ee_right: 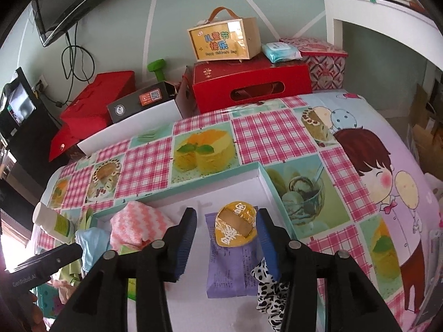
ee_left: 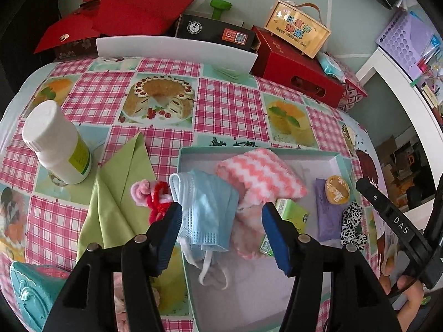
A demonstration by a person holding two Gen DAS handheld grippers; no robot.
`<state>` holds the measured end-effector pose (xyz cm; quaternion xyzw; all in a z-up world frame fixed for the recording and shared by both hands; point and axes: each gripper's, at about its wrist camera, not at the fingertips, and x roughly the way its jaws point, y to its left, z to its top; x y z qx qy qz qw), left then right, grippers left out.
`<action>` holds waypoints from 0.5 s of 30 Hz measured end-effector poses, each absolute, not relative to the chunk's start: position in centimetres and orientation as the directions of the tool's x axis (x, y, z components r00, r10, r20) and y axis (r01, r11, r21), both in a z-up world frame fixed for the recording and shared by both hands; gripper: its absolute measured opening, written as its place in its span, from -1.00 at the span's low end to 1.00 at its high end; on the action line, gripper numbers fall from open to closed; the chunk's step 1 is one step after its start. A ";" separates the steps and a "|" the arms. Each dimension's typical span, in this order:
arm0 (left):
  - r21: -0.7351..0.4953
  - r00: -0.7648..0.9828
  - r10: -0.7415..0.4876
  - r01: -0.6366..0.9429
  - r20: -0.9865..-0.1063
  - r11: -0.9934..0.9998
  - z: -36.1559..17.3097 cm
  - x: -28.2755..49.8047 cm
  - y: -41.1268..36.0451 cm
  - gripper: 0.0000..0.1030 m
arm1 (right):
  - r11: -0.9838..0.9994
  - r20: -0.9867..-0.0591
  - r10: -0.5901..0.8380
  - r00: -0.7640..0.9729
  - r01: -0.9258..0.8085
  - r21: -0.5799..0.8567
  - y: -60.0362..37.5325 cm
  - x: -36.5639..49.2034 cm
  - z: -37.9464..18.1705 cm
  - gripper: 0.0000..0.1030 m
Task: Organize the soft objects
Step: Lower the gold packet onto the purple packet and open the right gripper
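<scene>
A shallow white box with a teal rim (ee_left: 336,157) (ee_right: 260,170) lies on the table. In it are a pink-and-white zigzag cloth (ee_left: 260,175) (ee_right: 137,222), a blue face mask (ee_left: 206,211) draped over the box's left rim, a green packet (ee_left: 292,213), a purple packet (ee_left: 328,215) (ee_right: 229,265), a yellow round pack (ee_left: 337,189) (ee_right: 235,225) and a leopard-print scrunchie (ee_left: 351,225) (ee_right: 270,290). My left gripper (ee_left: 221,239) is open above the mask, empty. My right gripper (ee_right: 227,244) is open above the purple packet and yellow pack, empty.
A green cloth (ee_left: 116,193), a pink-and-red pipe-cleaner toy (ee_left: 151,193) and a white bottle (ee_left: 56,144) lie left of the box. A teal object (ee_left: 30,290) sits at the near left. Red boxes (ee_right: 249,83) and a wooden gift case (ee_right: 224,40) line the back.
</scene>
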<state>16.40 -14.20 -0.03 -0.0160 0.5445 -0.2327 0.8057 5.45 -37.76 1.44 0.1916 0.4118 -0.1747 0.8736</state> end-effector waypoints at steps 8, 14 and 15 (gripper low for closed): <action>-0.243 0.329 -0.362 0.351 -0.872 0.904 -0.1 16.5 -14.1 0.32 | 0.874 -0.805 -0.160 0.571 0.462 0.154 -37.4 5.8 1.0 0.35; -0.154 0.439 -0.264 0.271 -0.859 0.950 -0.2 17.0 -13.0 0.86 | 0.879 -0.822 -0.240 0.516 0.475 0.042 -36.8 6.4 0.5 1.00; -0.154 0.442 -0.258 0.257 -0.859 0.954 -0.3 17.2 -12.7 0.86 | 0.880 -0.824 -0.245 0.511 0.475 0.032 -36.8 6.4 0.4 1.00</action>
